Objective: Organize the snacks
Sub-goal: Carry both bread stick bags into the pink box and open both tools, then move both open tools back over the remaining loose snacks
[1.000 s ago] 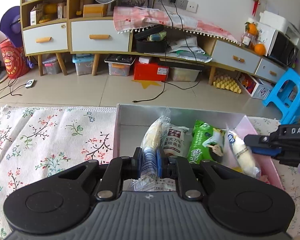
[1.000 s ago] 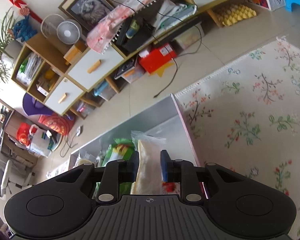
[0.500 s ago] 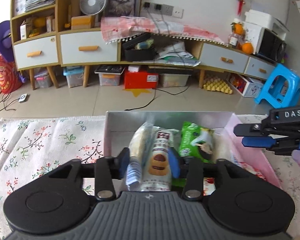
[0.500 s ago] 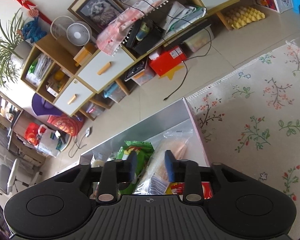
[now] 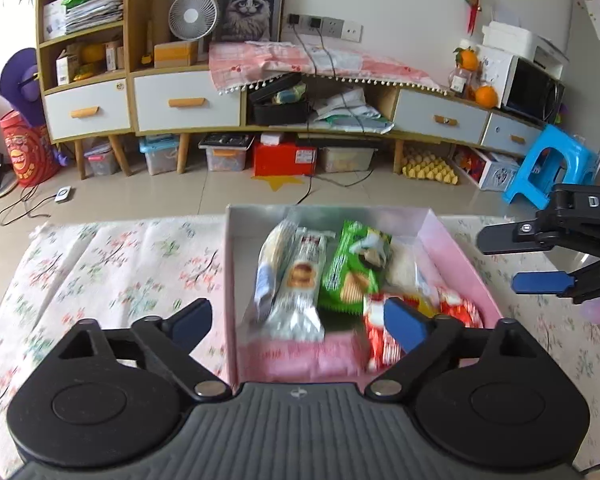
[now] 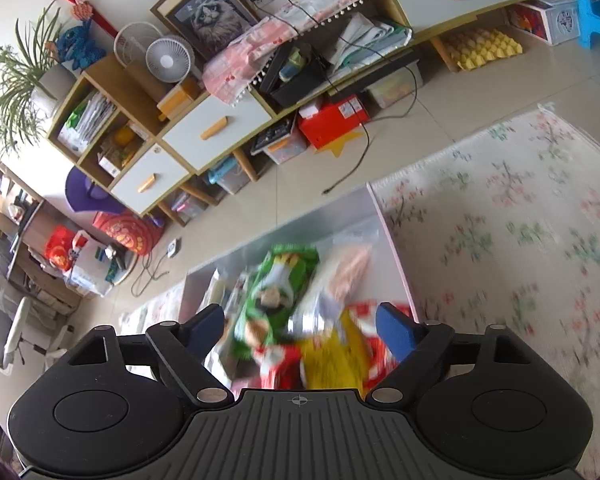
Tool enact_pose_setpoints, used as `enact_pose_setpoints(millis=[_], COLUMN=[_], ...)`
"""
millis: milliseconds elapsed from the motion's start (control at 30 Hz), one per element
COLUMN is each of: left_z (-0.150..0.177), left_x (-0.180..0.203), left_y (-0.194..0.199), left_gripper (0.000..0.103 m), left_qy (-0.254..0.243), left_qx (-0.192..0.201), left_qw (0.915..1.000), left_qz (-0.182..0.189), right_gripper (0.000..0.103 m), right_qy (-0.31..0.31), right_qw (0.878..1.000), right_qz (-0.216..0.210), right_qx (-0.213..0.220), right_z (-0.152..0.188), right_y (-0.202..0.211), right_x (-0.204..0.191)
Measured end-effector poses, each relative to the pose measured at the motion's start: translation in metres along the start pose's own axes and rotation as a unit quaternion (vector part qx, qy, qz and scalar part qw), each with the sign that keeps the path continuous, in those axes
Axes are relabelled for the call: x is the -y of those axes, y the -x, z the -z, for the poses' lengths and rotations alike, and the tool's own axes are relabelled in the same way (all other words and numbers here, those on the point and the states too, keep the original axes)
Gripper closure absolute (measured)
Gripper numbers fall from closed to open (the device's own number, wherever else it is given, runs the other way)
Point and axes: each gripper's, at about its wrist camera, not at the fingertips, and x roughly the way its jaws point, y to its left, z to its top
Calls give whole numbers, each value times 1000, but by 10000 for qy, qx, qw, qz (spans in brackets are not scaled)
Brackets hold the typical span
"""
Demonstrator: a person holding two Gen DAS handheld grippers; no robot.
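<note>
A pink box point(image 5: 456, 248) with a silvery inside holds several snack packs. In the left wrist view I see a clear pack with a pale cake point(image 5: 274, 256), a white bun pack point(image 5: 300, 280), a green biscuit pack point(image 5: 352, 268) and red-and-white packs point(image 5: 380, 340). My left gripper point(image 5: 298, 320) hangs above the box's near end, jaws opening, nothing between the pads. My right gripper point(image 5: 498, 261) hovers beside the box's right wall. In its own view the right gripper point(image 6: 300, 320) is opening over the green pack point(image 6: 276, 296), a clear pack point(image 6: 344, 268) and a yellow pack point(image 6: 332, 356), gripping none.
A floral tablecloth point(image 5: 112, 272) spreads left of the box and, in the right wrist view, the cloth point(image 6: 500, 240) spreads right of it. Beyond the table edge lie tiled floor, a low cabinet point(image 5: 180, 100) and a blue stool point(image 5: 548, 168).
Both grippers were shut on clear snack packs in the box. Both have let go, spread their jaws wide and drawn back and upward; the packs now lie in the box.
</note>
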Motion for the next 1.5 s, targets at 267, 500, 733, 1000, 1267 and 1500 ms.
enact_pose_setpoints(millis=[267, 500, 733, 1000, 1267, 1500], left_z=[20, 39, 70, 104, 142, 165], left_x=[-14, -28, -36, -50, -66, -76], left_y=[27, 46, 59, 69, 77, 85], left_gripper=[1, 1, 1, 1, 1, 1], left_qy=[359, 550, 325, -99, 192, -46], left_qx=[-413, -732, -878, -883, -734, -610], left_qw=[9982, 9948, 9933, 9943, 9970, 9981], left_qz=[-261, -437, -683, -597, -131, 10], right_gripper=[14, 14, 8, 8, 6, 4], right_qy=[152, 582, 1034, 2417, 3443, 4012], right_qw=[9996, 9970, 9931, 9685, 9362, 9087], right_qz=[134, 289, 172, -19, -476, -790], right_qx=[-182, -419, -535, -601, -519, -846], right_z=[35, 60, 99, 147, 195, 235], right_y=[31, 44, 48, 45, 44, 32], right_x=[-2, -16, -25, -60, -79, -77])
